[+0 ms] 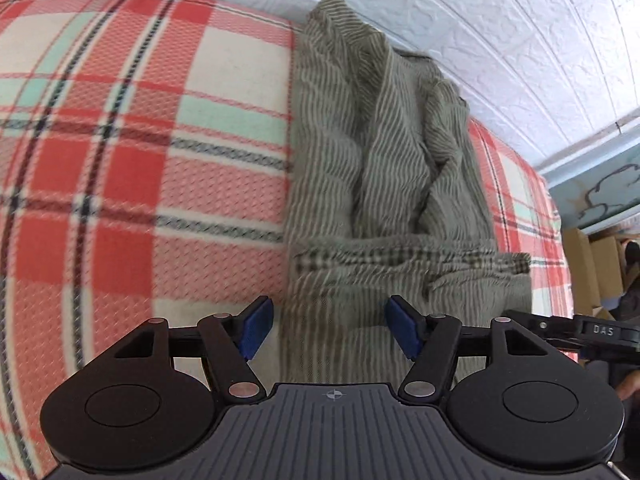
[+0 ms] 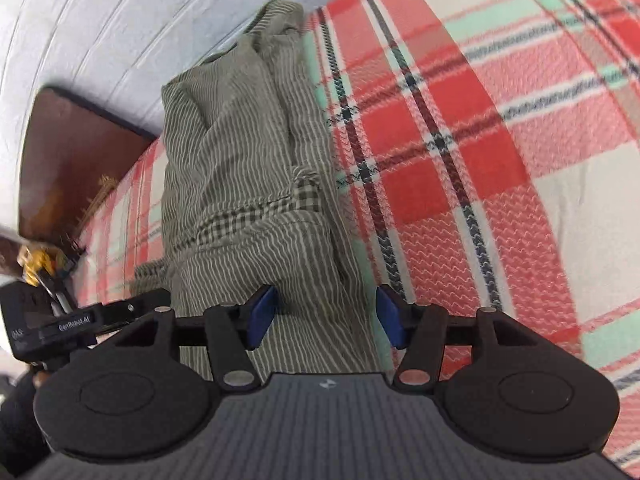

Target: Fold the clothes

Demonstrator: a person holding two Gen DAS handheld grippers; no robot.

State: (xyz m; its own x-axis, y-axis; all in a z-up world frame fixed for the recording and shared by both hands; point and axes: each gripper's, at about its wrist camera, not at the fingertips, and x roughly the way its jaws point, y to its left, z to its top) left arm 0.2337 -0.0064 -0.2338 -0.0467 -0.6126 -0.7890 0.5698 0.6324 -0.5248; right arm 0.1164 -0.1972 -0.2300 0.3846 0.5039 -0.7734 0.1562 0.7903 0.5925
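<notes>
A grey-green striped garment (image 1: 380, 168) with a checked waistband lies crumpled in a long strip on a red, white and mint plaid blanket (image 1: 120, 140). My left gripper (image 1: 329, 326) is open, its blue pads either side of the garment's near end, just above it. In the right wrist view the same garment (image 2: 240, 168) runs away from me on the blanket (image 2: 480, 120). My right gripper (image 2: 325, 316) is open over the garment's near end, cloth between the pads. Each gripper shows at the edge of the other's view: the right one (image 1: 580, 332), the left one (image 2: 80, 320).
A white textured wall (image 1: 480, 20) runs behind the bed. A dark brown headboard (image 2: 68, 152) stands at one end. Cardboard boxes (image 1: 592, 264) and a light blue panel (image 1: 592, 188) lie beyond the other end.
</notes>
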